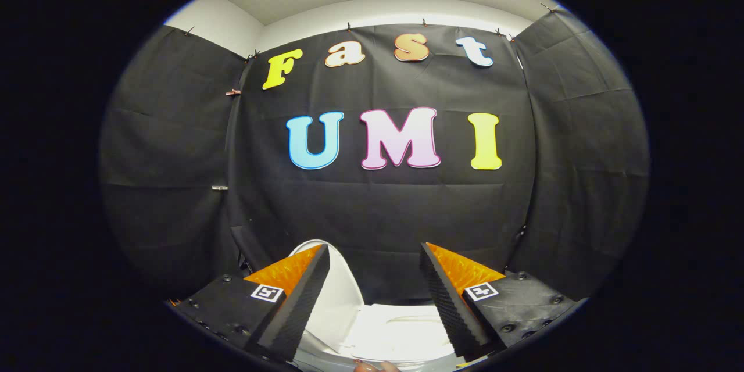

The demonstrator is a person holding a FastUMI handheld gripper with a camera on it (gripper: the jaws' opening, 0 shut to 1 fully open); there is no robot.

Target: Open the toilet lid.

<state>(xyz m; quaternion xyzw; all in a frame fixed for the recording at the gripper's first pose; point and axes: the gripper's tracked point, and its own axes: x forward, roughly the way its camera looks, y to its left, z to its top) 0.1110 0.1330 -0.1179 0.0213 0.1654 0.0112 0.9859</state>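
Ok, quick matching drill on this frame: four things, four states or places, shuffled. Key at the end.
Things:
1. lid
2. tongs
3. black cloth
4. person's fingertips

States or places:
A. hangs as the back wall
B. raised, just beyond the left finger
C. open, gripping nothing
D. nearest, low between the two fingers

Pairs: 1-B, 2-C, 3-A, 4-D

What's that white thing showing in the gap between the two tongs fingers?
In the gripper view, the white toilet shows there, its lid apparently raised. The tongs are open, gripping nothing.
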